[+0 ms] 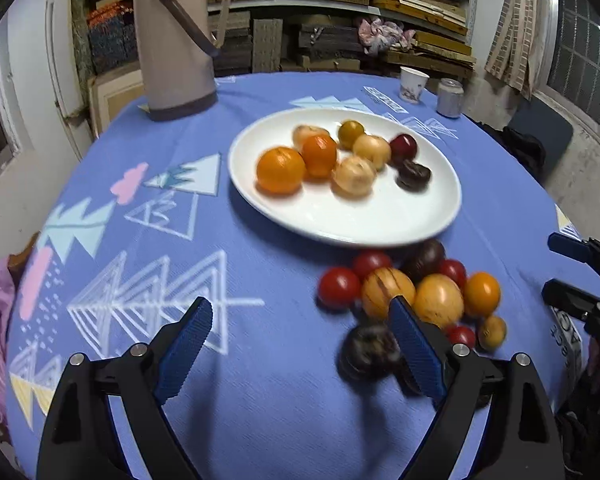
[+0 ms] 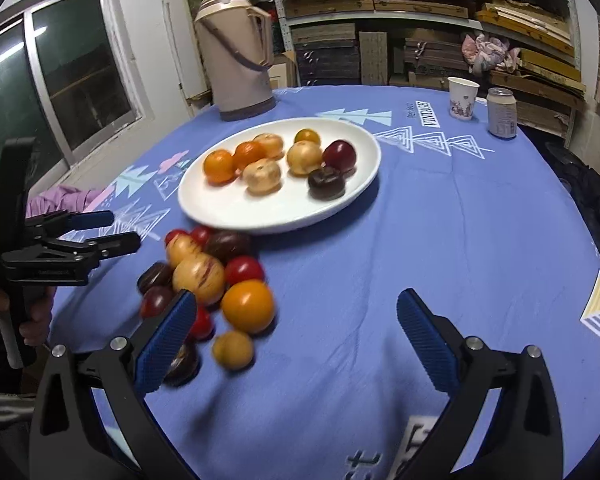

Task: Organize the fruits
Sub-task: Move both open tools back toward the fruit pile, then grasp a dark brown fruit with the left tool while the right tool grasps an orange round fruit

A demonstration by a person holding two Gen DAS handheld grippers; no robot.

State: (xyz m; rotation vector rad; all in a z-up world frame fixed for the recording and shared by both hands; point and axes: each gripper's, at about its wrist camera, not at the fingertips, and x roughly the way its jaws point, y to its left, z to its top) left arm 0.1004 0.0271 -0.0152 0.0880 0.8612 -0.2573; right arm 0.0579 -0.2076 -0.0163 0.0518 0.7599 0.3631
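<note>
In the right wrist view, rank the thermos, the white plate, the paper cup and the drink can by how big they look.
1. white plate, widest in frame.
2. thermos, tall, though farther back.
3 and 4. paper cup and drink can look about alike; I would not rank them.

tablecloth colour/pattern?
Blue tablecloth with white triangle-tree prints, some pink; clearest in the right wrist view.

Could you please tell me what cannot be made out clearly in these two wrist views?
- Dark round fruit, left wrist view: motion-blurred, partly behind the left gripper's blue pad.
- Dark fruit, right wrist view: mostly hidden behind the right gripper's blue pad.
- Silver drink can: label print too small to read.
</note>
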